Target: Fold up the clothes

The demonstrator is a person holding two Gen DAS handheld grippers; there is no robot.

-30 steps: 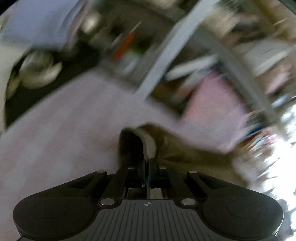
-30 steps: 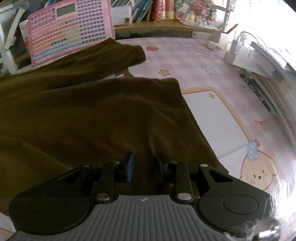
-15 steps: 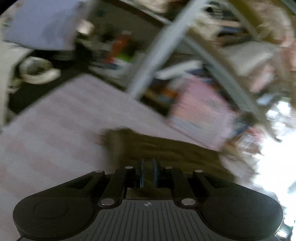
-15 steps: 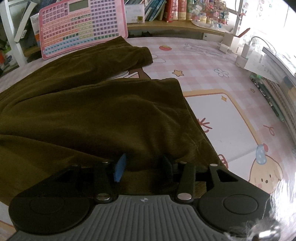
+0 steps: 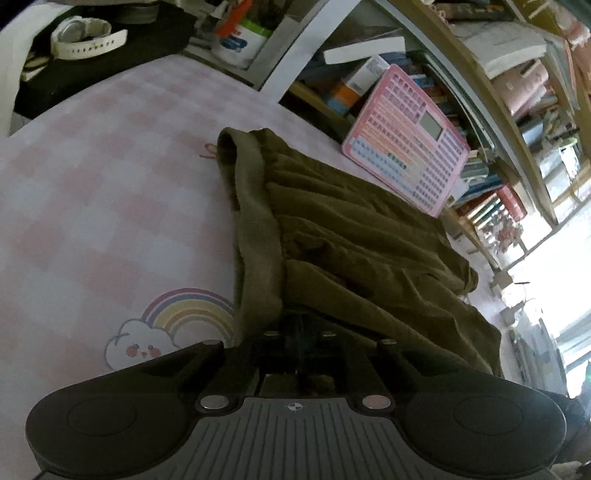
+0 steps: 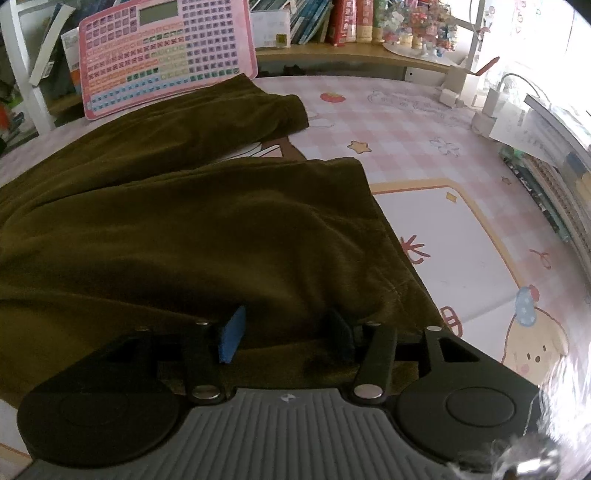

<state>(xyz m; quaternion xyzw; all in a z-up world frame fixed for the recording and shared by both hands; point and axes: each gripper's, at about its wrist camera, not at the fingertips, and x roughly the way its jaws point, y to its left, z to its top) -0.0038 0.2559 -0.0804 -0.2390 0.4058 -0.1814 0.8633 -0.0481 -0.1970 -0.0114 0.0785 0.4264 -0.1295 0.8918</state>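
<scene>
Two grippers work one pair of olive-brown trousers point(image 6: 192, 236), and we place everything against that garment. Nearest us in the left wrist view, our left gripper point(image 5: 300, 332) has its fingers drawn close together on the near end of the waistband point(image 5: 256, 236); the tips are buried in shadow under the cloth, so we take it as pinching the band. In the right wrist view our right gripper point(image 6: 286, 328) stands wide apart over the near edge of the trousers, one blue pad point(image 6: 232, 334) showing on the left finger and the dark right finger resting on the fabric, nothing clamped between them.

The trousers lie spread on one pink checked mat point(image 6: 424, 147). We count two legs: the nearer one broad and wrinkled, the farther one point(image 6: 236, 107) angled away from it, a wedge of mat showing between them. Left of the waistband the mat carries one rainbow-and-cloud print point(image 5: 173, 328); right of the nearer leg sits one bear-face print point(image 6: 535, 350).

Beyond the farther leg, one pink keyboard toy point(image 6: 166, 55) leans up, its lower edge touching the cloth. Behind it runs a shelf of books point(image 6: 332, 22). Far past the waistband lies one white wristwatch point(image 5: 86, 38).
</scene>
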